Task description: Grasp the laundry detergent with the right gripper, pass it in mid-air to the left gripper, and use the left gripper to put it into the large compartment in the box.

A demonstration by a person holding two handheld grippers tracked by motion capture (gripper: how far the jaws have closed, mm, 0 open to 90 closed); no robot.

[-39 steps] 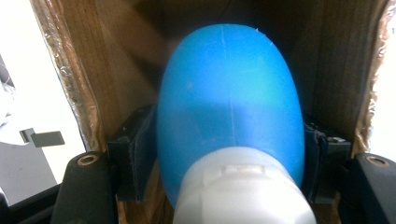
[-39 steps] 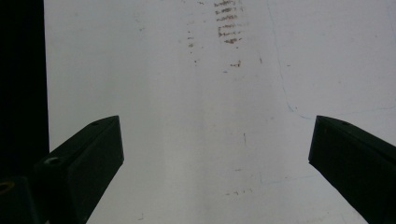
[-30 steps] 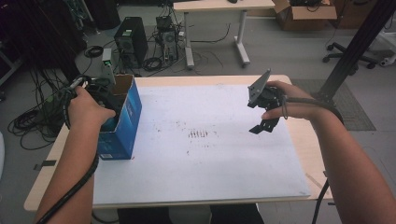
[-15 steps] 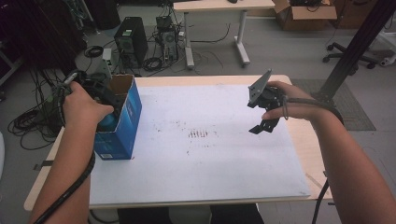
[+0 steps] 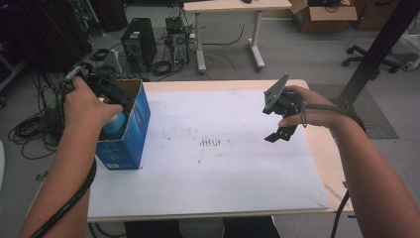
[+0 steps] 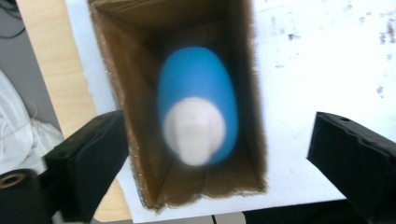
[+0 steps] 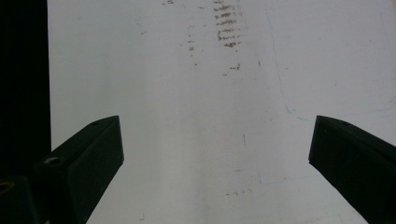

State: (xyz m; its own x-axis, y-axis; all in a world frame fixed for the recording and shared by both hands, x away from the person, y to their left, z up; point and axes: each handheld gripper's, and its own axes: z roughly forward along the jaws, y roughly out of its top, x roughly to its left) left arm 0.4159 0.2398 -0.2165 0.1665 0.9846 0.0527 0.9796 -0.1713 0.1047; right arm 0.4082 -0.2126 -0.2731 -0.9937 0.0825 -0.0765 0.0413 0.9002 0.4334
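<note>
An open blue cardboard box point(image 5: 126, 136) stands on the left part of the table. A blue bottle point(image 6: 198, 84) with a white cap point(image 6: 194, 133) stands inside it, also seen from above as the bottle point(image 5: 114, 125). My left gripper point(image 6: 217, 128) hangs over the box mouth; its jaws have just been opening, and they stand wide apart, clear of the bottle. In the high view the left gripper point(image 5: 116, 96) is partly hidden by the hand. My right gripper point(image 5: 278, 133) hovers open over the white sheet point(image 7: 187, 116), with nothing between the jaws.
A white sheet point(image 5: 213, 168) with dark smudges point(image 5: 210, 143) covers most of the wooden table point(image 5: 329, 153). Beyond the table's far edge, a computer tower point(image 5: 138, 42), cables and a second desk point(image 5: 233, 7) stand on the floor. A black post point(image 5: 376, 49) rises at the right.
My left hand has risen above the box and its jaws have opened; the bottle stays in the box. The right hand has kept still.
</note>
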